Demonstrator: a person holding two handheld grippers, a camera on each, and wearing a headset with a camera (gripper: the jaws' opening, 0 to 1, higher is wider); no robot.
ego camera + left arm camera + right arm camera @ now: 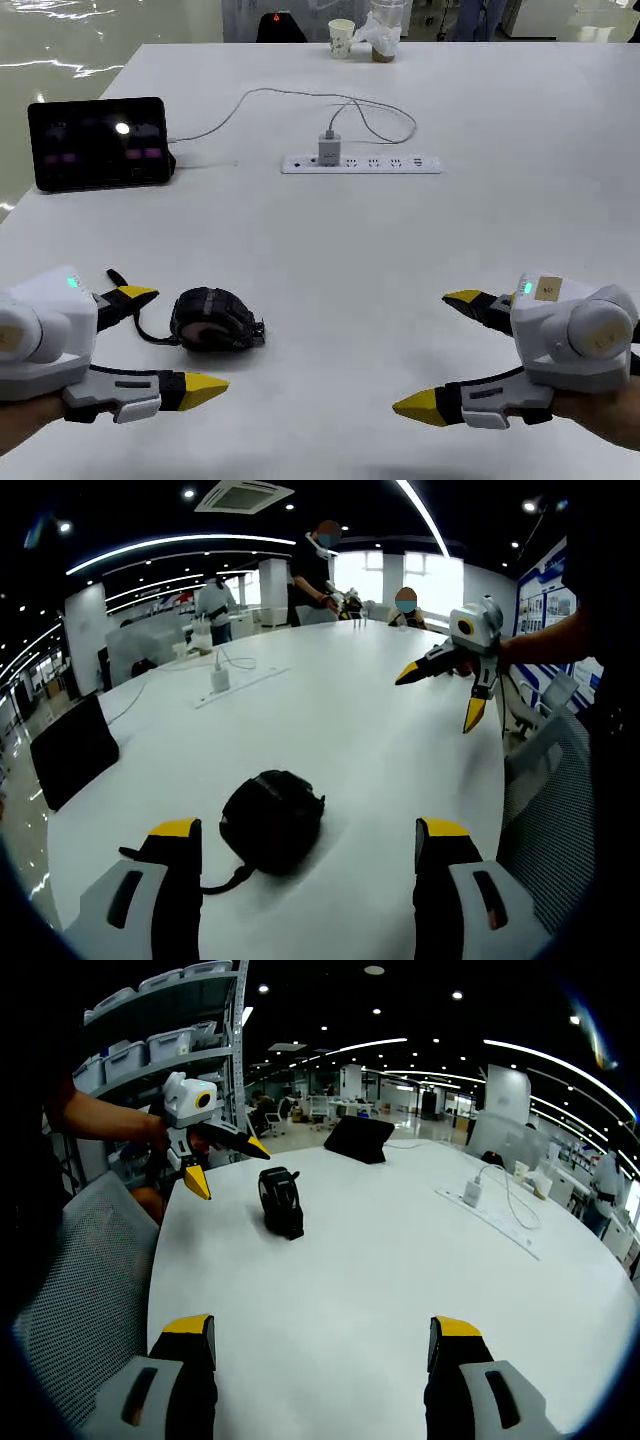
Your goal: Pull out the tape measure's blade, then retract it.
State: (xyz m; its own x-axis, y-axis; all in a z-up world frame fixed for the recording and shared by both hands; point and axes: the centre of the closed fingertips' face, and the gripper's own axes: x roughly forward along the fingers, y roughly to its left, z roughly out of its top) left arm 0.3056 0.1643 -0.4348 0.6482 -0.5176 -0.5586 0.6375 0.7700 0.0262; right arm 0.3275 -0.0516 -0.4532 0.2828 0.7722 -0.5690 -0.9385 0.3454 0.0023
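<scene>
A black tape measure (pixel 214 320) with a short wrist strap lies on the white table (pixel 330 230), blade fully in. My left gripper (pixel 172 340) is open around it, yellow tips on either side, not touching. In the left gripper view the tape measure (pixel 272 820) sits just ahead between the jaws of the left gripper (pixel 310 845). My right gripper (pixel 450 352) is open at the right, well away from the tape, nothing between its jaws. In the right gripper view the tape measure (pixel 280 1200) lies far off beside the left gripper (pixel 228 1160).
A dark tablet (pixel 98 142) stands at the back left, cabled to a white power strip (pixel 360 163) with a plugged charger. A paper cup (pixel 341 38) and another cup stand at the far edge. People stand across the room.
</scene>
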